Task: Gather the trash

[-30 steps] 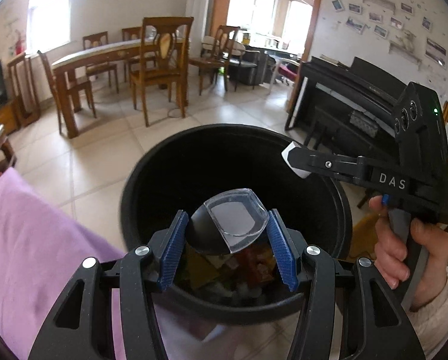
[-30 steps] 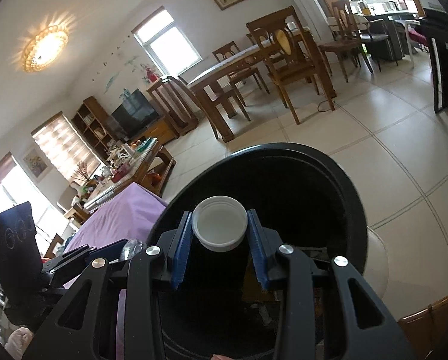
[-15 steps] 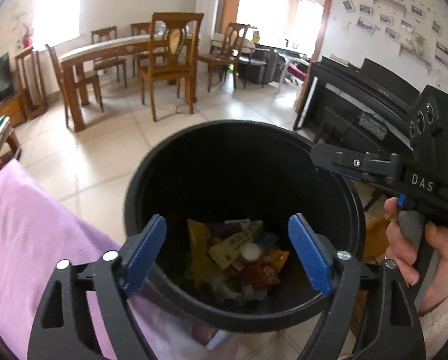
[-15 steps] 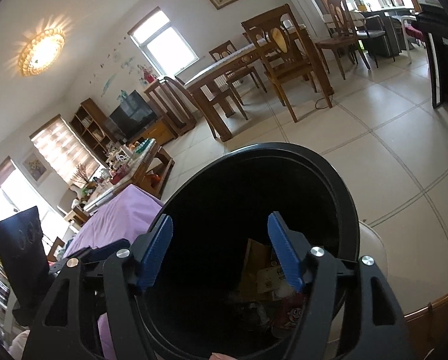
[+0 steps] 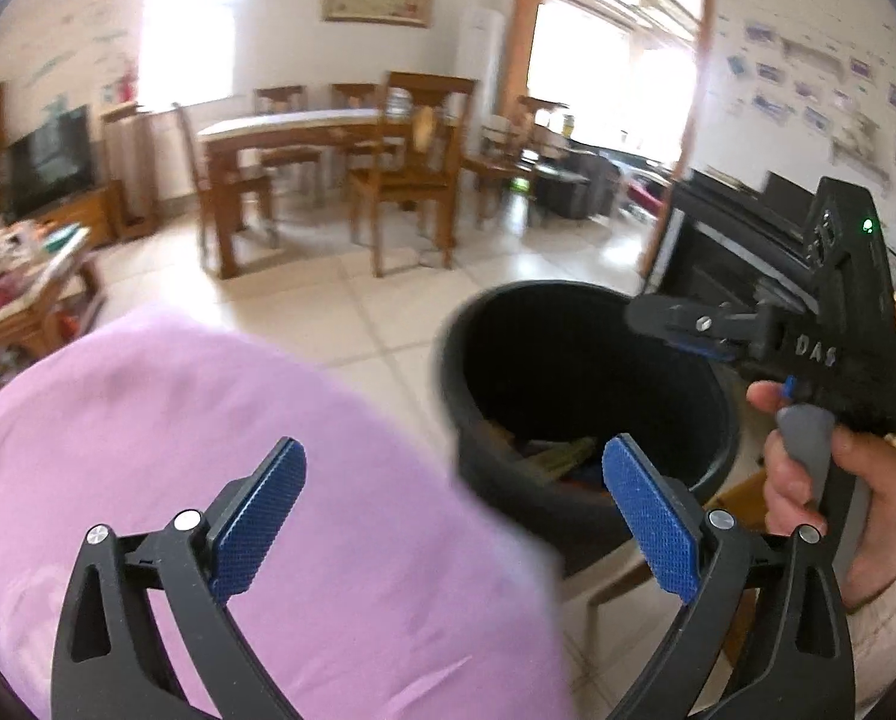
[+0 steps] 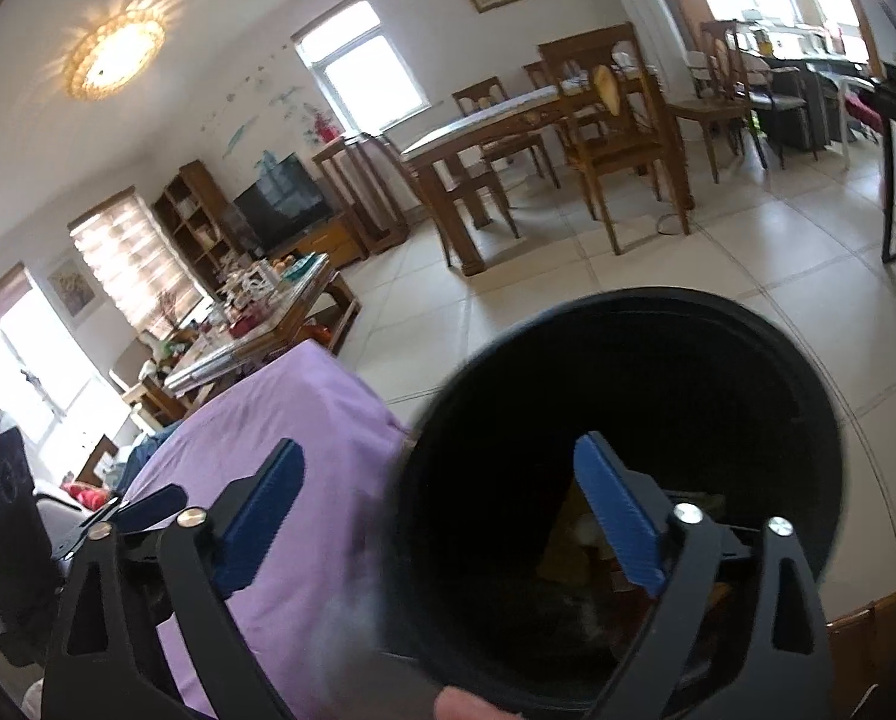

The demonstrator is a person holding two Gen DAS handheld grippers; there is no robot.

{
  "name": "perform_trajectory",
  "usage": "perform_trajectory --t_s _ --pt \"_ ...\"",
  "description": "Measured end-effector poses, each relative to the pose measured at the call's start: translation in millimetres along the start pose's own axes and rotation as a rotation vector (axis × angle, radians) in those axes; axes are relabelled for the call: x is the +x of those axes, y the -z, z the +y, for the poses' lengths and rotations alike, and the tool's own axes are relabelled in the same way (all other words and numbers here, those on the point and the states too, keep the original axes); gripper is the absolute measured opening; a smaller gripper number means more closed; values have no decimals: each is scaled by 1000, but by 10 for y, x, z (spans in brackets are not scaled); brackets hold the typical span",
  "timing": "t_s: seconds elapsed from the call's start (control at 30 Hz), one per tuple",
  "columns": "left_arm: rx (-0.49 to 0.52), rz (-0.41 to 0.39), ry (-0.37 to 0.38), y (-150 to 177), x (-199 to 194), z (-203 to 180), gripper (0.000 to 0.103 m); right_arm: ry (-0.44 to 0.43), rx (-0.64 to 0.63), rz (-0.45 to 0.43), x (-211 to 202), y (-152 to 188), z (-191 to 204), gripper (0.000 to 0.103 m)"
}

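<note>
A black round trash bin (image 5: 574,360) stands beside a purple-covered table (image 5: 178,450), with colourful wrappers (image 5: 559,456) at its bottom. My left gripper (image 5: 454,516) is open and empty, over the table's edge left of the bin. The right gripper (image 5: 676,324) shows in the left wrist view, held over the bin's right rim. In the right wrist view the right gripper (image 6: 442,519) is open and empty over the bin's (image 6: 628,390) left rim, with the purple table (image 6: 292,450) to the left.
A wooden dining table with chairs (image 5: 328,144) stands on the tiled floor beyond. A black piano (image 5: 742,240) is at the right. A cluttered low table (image 6: 250,324) and a TV (image 6: 280,198) are at the left.
Both grippers opened and dropped their items, a clear-lidded black piece and a white lid, into the bin. Both then swung left toward the purple table.
</note>
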State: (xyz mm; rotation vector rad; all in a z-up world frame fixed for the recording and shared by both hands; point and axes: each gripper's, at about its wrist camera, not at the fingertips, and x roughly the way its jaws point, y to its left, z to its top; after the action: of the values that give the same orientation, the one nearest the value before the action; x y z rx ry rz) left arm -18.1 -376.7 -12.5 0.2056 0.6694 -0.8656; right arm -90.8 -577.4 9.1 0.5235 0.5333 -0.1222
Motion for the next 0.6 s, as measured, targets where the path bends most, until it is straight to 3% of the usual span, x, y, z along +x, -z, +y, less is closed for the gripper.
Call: perform_trajectory --t_s 0.2,0.33,0.6 --pt "-149 -94 -231 412 -773 889 98 -57 -95 45 302 151 842 98" --pt "-274 -139 -392 755 -1289 1526 98 -115 -218 67 544 398 1606 98" --pt "-369 -170 -610 1139 -1887 2139 98 -176 -407 -56 704 878 2586 98"
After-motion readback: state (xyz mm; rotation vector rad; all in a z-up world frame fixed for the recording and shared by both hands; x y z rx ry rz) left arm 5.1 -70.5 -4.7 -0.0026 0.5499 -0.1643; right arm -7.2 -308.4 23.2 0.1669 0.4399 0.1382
